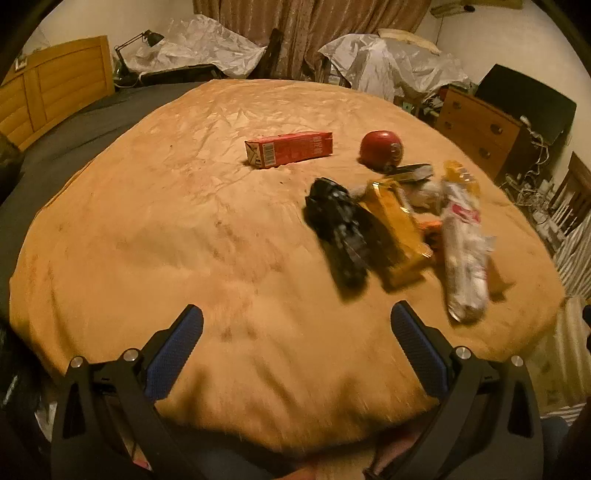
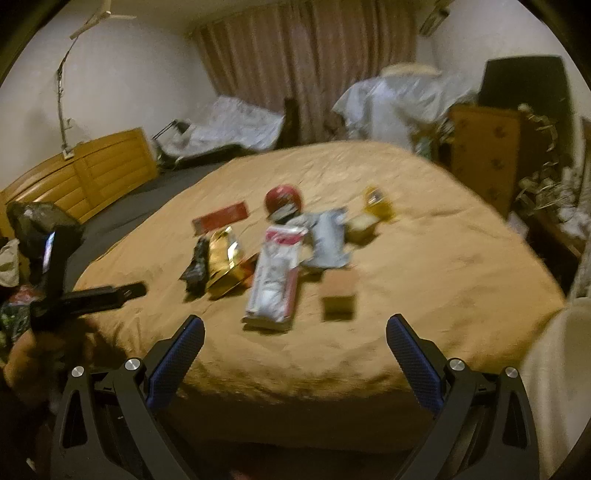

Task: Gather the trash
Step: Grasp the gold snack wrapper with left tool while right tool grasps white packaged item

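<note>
Trash lies on a tan blanket [image 1: 184, 221] covering a bed. Furthest off are a red carton [image 1: 289, 148] and a red round container [image 1: 381, 149]. Closer, to the right, a black wrapper [image 1: 338, 230], a gold packet [image 1: 397, 232] and a white wrapper [image 1: 463, 254] lie side by side. My left gripper [image 1: 295, 325] is open above bare blanket, short of the pile. The right wrist view shows the same white wrapper [image 2: 275, 284], a grey wrapper [image 2: 328, 240], a small brown box [image 2: 339, 299] and a yellow item [image 2: 376, 201]. My right gripper [image 2: 295, 332] is open, just short of the white wrapper.
A wooden headboard [image 1: 55, 88] stands at the left, beside dark sheet [image 1: 92, 122]. A wooden dresser [image 1: 480, 129] and cables crowd the right side. Plastic-covered heaps [image 1: 388, 62] and a curtain [image 1: 306, 33] lie beyond the bed. A dark crumpled bag-like shape [image 2: 40, 221] sits at far left.
</note>
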`<state>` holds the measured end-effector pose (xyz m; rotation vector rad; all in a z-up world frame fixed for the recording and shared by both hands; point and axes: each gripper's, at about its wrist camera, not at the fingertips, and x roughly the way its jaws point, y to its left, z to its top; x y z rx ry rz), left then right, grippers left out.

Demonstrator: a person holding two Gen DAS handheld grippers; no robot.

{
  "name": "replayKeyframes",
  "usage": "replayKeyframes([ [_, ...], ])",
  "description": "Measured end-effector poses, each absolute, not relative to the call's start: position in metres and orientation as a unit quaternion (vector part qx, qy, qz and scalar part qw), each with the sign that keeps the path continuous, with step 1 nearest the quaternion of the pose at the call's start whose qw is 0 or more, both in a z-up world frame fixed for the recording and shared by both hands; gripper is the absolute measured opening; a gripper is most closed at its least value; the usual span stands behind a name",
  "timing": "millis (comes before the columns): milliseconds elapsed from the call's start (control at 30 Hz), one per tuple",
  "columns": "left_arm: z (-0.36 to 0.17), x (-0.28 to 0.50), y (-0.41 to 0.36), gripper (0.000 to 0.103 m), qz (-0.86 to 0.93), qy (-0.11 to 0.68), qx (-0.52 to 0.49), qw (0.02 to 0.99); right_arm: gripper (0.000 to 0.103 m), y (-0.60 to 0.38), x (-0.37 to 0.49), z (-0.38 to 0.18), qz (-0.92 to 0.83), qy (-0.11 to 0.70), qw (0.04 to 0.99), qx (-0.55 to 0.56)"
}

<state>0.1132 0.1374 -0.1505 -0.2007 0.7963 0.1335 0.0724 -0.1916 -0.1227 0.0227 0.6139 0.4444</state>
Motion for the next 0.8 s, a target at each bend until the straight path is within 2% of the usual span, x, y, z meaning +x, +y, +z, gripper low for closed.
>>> replayKeyframes([
  [33, -0.15, 0.119, 0.134, 0.098, 0.061, 0.388, -0.094, 0.915, 0.097, -0.184, 0.082, -0.129, 0.227, 0.308, 0.924, 0.012],
  [100, -0.152, 0.137, 0.13, 0.091, 0.046, 0.393, -0.097, 0.913, 0.094, -0.171, 0.1, -0.14, 0.239, 0.321, 0.917, 0.015],
  [233, -0.163, 0.172, 0.123, 0.088, 0.026, 0.408, -0.091, 0.908, 0.085, -0.146, 0.143, -0.162, 0.244, 0.355, 0.902, 0.022],
  [467, -0.185, 0.207, 0.129, 0.055, 0.02, 0.43, -0.077, 0.899, 0.079, -0.117, 0.196, -0.191, 0.233, 0.395, 0.889, 0.01],
  [667, -0.174, 0.196, 0.169, 0.055, 0.089, 0.413, -0.078, 0.903, 0.077, -0.097, 0.207, -0.191, 0.243, 0.395, 0.886, -0.005],
  [767, -0.16, 0.18, 0.171, 0.056, 0.087, 0.4, -0.113, 0.905, 0.076, -0.093, 0.21, -0.191, 0.238, 0.4, 0.885, -0.012],
  [800, -0.152, 0.171, 0.161, 0.062, 0.065, 0.389, -0.13, 0.91, 0.076, -0.092, 0.21, -0.192, 0.237, 0.401, 0.885, -0.012],
])
